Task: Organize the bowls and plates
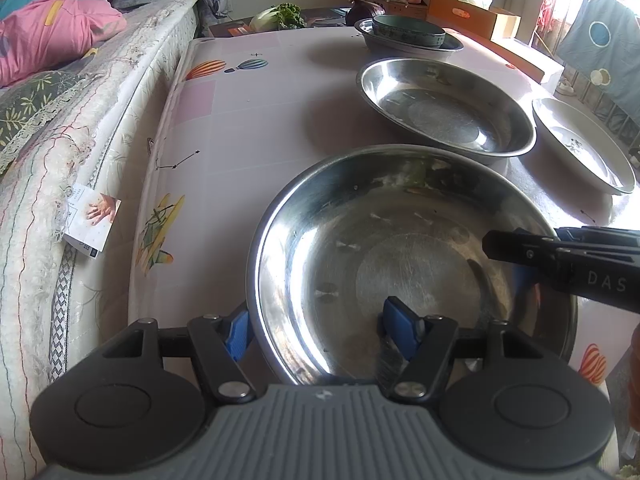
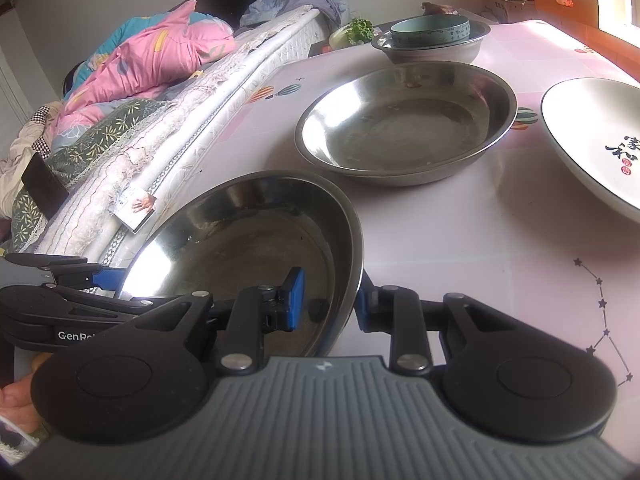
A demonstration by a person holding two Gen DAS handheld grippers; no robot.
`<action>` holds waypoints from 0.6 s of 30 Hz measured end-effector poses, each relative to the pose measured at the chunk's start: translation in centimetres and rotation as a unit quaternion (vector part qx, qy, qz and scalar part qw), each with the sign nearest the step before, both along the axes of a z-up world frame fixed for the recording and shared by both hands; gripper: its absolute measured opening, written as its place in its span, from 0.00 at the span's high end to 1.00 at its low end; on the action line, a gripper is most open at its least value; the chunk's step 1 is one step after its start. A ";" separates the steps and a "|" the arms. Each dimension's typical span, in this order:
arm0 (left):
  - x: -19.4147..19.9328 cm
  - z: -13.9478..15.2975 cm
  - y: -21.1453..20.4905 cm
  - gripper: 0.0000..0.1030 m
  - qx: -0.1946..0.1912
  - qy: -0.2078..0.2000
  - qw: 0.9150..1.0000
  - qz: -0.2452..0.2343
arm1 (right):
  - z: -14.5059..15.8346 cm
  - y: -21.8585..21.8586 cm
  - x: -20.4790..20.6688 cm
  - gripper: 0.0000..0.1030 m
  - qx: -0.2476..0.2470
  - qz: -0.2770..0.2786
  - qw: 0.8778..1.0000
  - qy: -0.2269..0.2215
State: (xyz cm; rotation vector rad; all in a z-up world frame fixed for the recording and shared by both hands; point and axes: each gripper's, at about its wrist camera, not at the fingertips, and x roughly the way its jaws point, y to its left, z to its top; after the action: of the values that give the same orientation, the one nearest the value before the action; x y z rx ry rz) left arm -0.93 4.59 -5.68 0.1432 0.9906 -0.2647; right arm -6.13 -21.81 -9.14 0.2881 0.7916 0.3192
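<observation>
A large steel plate (image 1: 360, 248) (image 2: 240, 240) lies nearest on the pink table (image 1: 240, 140). My left gripper (image 1: 319, 330) is open astride its near rim, one blue pad outside and one inside with a wide gap. It also shows at the left edge of the right wrist view (image 2: 96, 276). My right gripper (image 2: 330, 300) is shut on the opposite rim, one pad inside the plate and one finger behind the edge; it enters the left wrist view from the right (image 1: 504, 264). A second steel plate (image 1: 444, 108) (image 2: 404, 124) sits just beyond. A white plate (image 1: 580, 148) (image 2: 592, 136) lies to the right.
At the back a green bowl (image 1: 408, 30) (image 2: 430, 30) rests in a steel basin (image 1: 452, 46) (image 2: 432, 54). A mattress with bedding (image 1: 100, 120) borders the table's left edge, with a small card (image 1: 90, 220) on it. Vegetables (image 1: 280, 16) and cardboard boxes (image 1: 472, 12) stand behind.
</observation>
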 end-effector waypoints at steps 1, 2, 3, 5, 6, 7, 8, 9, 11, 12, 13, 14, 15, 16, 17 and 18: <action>0.0 0.0 0.0 0.34 0.000 0.000 1.000 0.000 | 0.0 0.0 0.0 0.75 0.000 0.000 1.000 0.000; 0.0 0.1 0.0 0.34 0.000 0.000 1.000 0.000 | 0.0 0.0 0.0 0.75 0.000 0.000 1.000 0.000; 0.0 0.1 0.0 0.34 0.000 0.000 1.000 0.000 | 0.0 0.0 0.0 0.75 0.000 0.000 1.000 -0.001; 0.0 0.1 0.1 0.34 0.000 -0.001 1.000 0.000 | 0.1 0.0 0.0 0.75 0.001 0.001 1.000 -0.001; 0.0 0.1 0.1 0.34 0.000 -0.002 1.000 0.000 | 0.1 0.0 -0.1 0.75 0.001 0.001 1.000 -0.001; 0.0 0.2 0.1 0.34 0.001 -0.002 1.000 0.000 | 0.1 0.0 -0.1 0.75 0.001 0.001 1.000 -0.002; 0.0 0.2 0.1 0.34 0.001 -0.003 1.000 0.000 | 0.1 0.0 -0.1 0.75 0.001 0.001 1.000 -0.002; -0.1 0.2 0.2 0.34 0.002 -0.004 1.000 0.000 | 0.2 0.0 -0.1 0.75 0.001 0.002 1.000 -0.003; -0.2 0.2 0.2 0.34 0.002 -0.004 1.000 0.000 | 0.2 0.0 -0.1 0.75 0.002 0.001 1.000 -0.003; -0.2 0.2 0.2 0.34 0.002 -0.004 1.000 0.000 | 0.2 0.0 -0.1 0.75 0.001 0.001 1.000 -0.003; -0.2 0.2 0.2 0.34 0.002 -0.004 1.000 0.000 | 0.2 0.0 -0.1 0.75 0.001 0.001 1.000 -0.003; -0.2 0.2 0.2 0.34 0.002 -0.004 1.000 0.000 | 0.2 0.0 -0.1 0.75 0.001 0.001 1.000 -0.002; -0.2 0.2 0.2 0.34 0.002 -0.004 1.000 0.000 | 0.2 0.0 -0.1 0.75 0.001 0.001 1.000 -0.003; -0.3 0.2 0.2 0.34 0.002 -0.005 1.000 0.001 | 0.2 0.0 -0.1 0.75 0.001 0.002 1.000 -0.003; -0.2 0.2 0.2 0.34 0.002 -0.005 1.000 0.001 | 0.2 0.0 -0.1 0.75 0.001 0.002 1.000 -0.003; -0.2 0.2 0.2 0.34 0.002 -0.005 1.000 0.001 | 0.2 0.0 -0.1 0.75 0.001 0.002 1.000 -0.003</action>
State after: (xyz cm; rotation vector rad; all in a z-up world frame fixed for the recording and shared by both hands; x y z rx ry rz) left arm -1.18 4.82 -5.46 0.1478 0.9818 -0.2607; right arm -6.25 -21.85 -8.98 0.2883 0.7866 0.3239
